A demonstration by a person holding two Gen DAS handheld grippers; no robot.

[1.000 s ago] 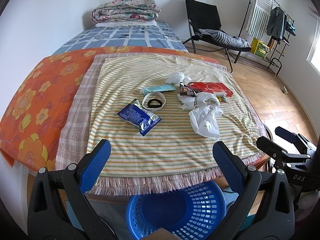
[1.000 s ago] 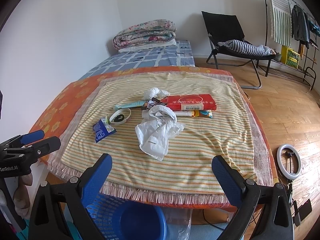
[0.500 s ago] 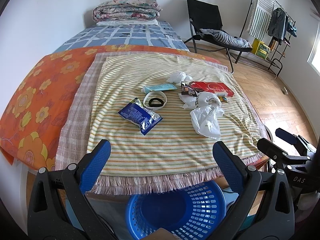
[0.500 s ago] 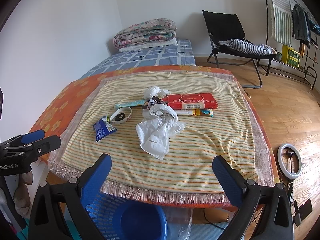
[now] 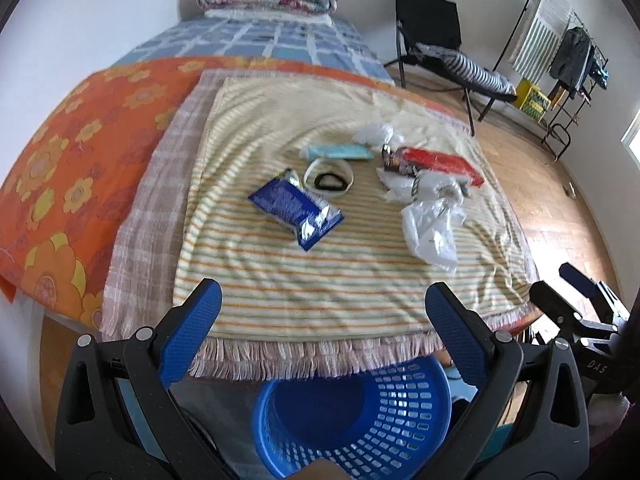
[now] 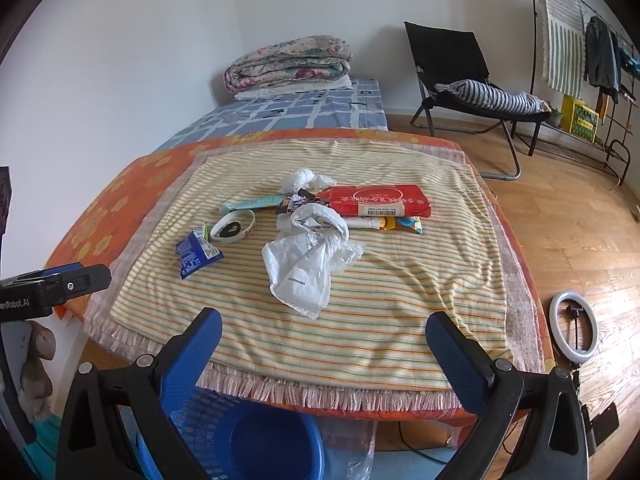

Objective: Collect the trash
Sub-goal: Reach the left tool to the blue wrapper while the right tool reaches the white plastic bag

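Blue plastic mesh of the round laundry-style basket [image 5: 352, 412] shows bare at its bottom, so by my reading no trash has gone in yet and the whole job is still ahead. The basket stands on the floor just below the fringed near edge of the yellow striped cloth [image 6: 400, 304], which covers the bed.

All the litter lies on that cloth, well short of the basket: a crumpled blue foil snack wrapper [image 5: 296, 212], a white ring of tape with a dark core [image 5: 329, 174] just beyond it, a pale teal tube-shaped packet [image 5: 340, 151], a wadded white tissue [image 6: 304, 178], a flat red wrapped packet [image 6: 380, 205] with smaller wrappers tucked against it, and a crumpled white plastic bag [image 6: 308, 264] nearest the front edge. The left view is blurred, so the small pieces beside the red packet are hard to name.

The left tongs [image 5: 320, 332] are spread wide and hold nothing, poised over the cloth's near edge. The right tongs [image 6: 324, 348] are equally wide apart and empty, facing the plastic bag. Every piece remains to be picked up and dropped in.
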